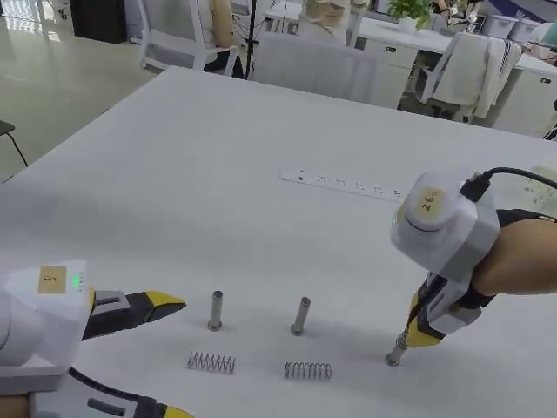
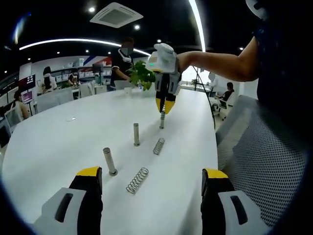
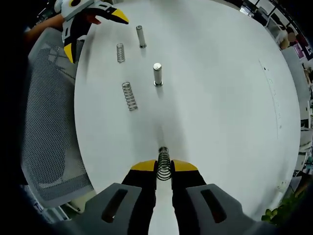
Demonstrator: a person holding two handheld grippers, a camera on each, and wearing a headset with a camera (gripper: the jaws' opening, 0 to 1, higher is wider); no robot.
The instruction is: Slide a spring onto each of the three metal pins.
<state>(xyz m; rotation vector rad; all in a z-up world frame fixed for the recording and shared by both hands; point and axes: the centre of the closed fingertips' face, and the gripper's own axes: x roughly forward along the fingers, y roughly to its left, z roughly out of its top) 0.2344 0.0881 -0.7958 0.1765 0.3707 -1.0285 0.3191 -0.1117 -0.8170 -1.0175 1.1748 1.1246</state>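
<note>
Three metal pins stand upright on the white table: the left pin [image 1: 215, 311], the middle pin [image 1: 300, 316] and the right pin [image 1: 396, 353]. My right gripper [image 1: 416, 335] is shut on a spring [image 3: 164, 164] that sits over the right pin [image 3: 163, 150]. Two loose springs lie flat in front of the other pins, one [image 1: 211, 362] by the left pin, one [image 1: 308, 371] by the middle pin. My left gripper [image 1: 170, 357] is open with nothing between its fingers, just left of the left pin. In the left gripper view the nearest spring [image 2: 137, 180] lies ahead between the jaws.
A white power strip [image 1: 344, 185] lies further back on the table. Chairs [image 1: 322, 65] and desks stand beyond the far edge. A mesh chair [image 2: 266, 166] is beside the near edge. A person's arm [image 2: 220, 61] holds the right gripper.
</note>
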